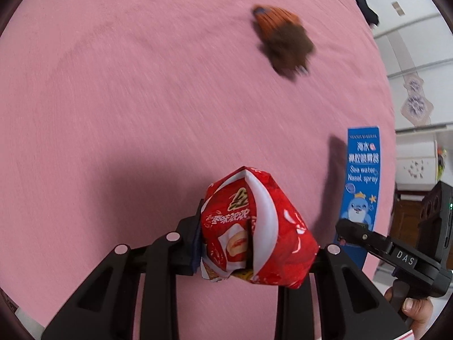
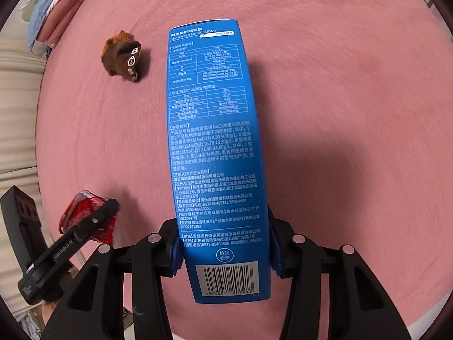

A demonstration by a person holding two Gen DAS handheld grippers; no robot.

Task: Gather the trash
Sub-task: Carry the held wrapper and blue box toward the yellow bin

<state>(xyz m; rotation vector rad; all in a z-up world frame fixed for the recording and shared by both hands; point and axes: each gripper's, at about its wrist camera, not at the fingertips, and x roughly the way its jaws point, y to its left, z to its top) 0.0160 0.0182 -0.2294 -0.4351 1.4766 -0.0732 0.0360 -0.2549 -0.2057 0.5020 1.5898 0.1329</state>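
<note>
A crumpled red snack wrapper (image 1: 254,226) is pinched between the pads of my left gripper (image 1: 257,243), lifted above the pink bedsheet (image 1: 141,99). My right gripper (image 2: 223,249) is shut on the lower end of a tall blue nasal spray box (image 2: 212,127), whose printed back faces the camera. In the left wrist view the same blue box (image 1: 362,170) stands at the right, with one right gripper finger (image 1: 354,231) across its base. The right wrist view shows the left gripper's finger (image 2: 96,221) lying over the red wrapper (image 2: 82,206) at lower left.
A brown and orange rolled sock bundle (image 1: 283,39) (image 2: 121,56) lies on the sheet farther off. Folded clothes (image 2: 56,8) pile up at the bed's far left corner. Beyond the bed's right edge are floor tiles and a white cabinet (image 1: 416,164). A hand (image 1: 416,308) grips the right handle.
</note>
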